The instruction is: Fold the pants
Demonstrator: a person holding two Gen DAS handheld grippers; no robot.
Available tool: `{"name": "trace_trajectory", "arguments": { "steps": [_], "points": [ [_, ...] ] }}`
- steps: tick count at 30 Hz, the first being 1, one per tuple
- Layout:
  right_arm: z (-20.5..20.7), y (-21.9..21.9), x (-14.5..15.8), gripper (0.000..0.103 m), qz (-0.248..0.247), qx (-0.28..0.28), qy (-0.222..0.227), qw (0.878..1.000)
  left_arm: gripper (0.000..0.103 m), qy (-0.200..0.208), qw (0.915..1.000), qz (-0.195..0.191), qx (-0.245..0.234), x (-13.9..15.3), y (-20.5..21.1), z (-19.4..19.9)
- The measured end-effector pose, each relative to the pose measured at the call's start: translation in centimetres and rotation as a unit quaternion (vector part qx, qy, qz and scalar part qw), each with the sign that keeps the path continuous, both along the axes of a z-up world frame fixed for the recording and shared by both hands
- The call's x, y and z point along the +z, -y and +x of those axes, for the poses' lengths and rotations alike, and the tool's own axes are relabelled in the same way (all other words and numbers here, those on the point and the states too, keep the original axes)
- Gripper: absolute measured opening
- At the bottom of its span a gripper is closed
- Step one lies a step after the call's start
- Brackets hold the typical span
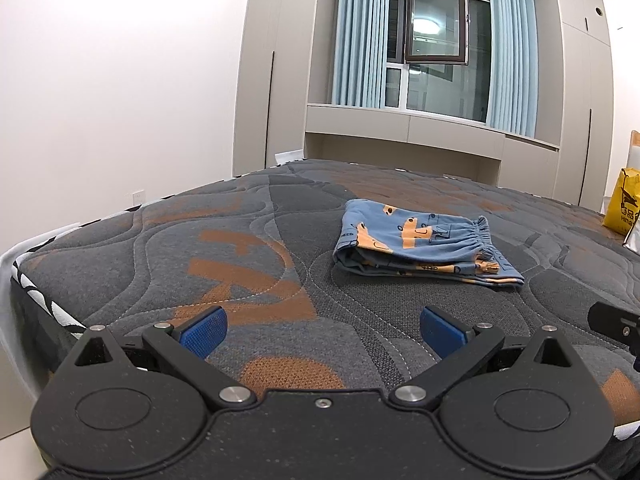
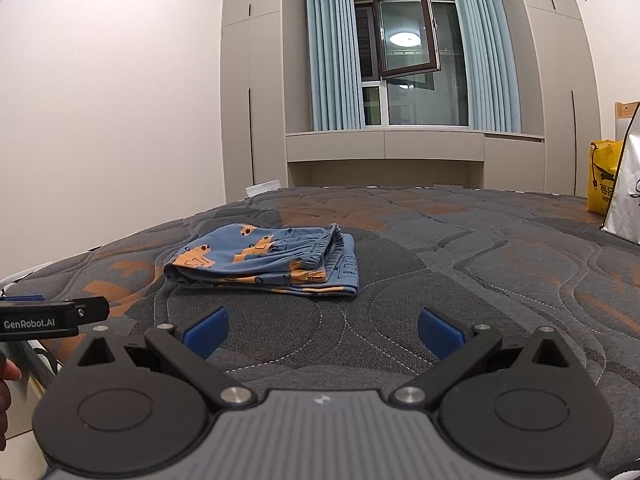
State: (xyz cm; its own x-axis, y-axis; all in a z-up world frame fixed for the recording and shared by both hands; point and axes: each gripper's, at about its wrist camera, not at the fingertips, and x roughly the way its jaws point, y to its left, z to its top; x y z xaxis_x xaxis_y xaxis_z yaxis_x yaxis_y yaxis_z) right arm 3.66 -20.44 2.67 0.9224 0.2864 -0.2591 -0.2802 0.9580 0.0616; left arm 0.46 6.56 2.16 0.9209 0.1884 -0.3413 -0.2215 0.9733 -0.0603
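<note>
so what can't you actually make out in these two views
- Pants: underside and inner layers, hidden by the folds, both views.
- Yellow bag: cut off by the right edge in the left wrist view; half covered by the silver bag in the right wrist view.
- Yellow bag print: too small to read.

The right gripper (image 2: 322, 334) is hovering low over the mattress (image 2: 460, 280) with its blue fingers (image 2: 206, 336) spread wide and holding nothing. The pants (image 2: 264, 264) are lying folded ahead of it, well apart from the pads, waistband facing right. The left gripper (image 2: 48, 318) is poking in at the left edge, its state unclear, and bags (image 2: 616, 184) are standing far right.
</note>
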Motion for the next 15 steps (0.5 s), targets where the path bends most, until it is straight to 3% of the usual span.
{"name": "trace_trajectory", "arguments": {
  "steps": [15],
  "points": [
    [0.23, 0.33, -0.18, 0.103, 0.008, 0.008, -0.010, 1.000, 0.102, -0.001, 1.0000, 0.009, 0.003, 0.26, 0.44, 0.04]
  ]
}}
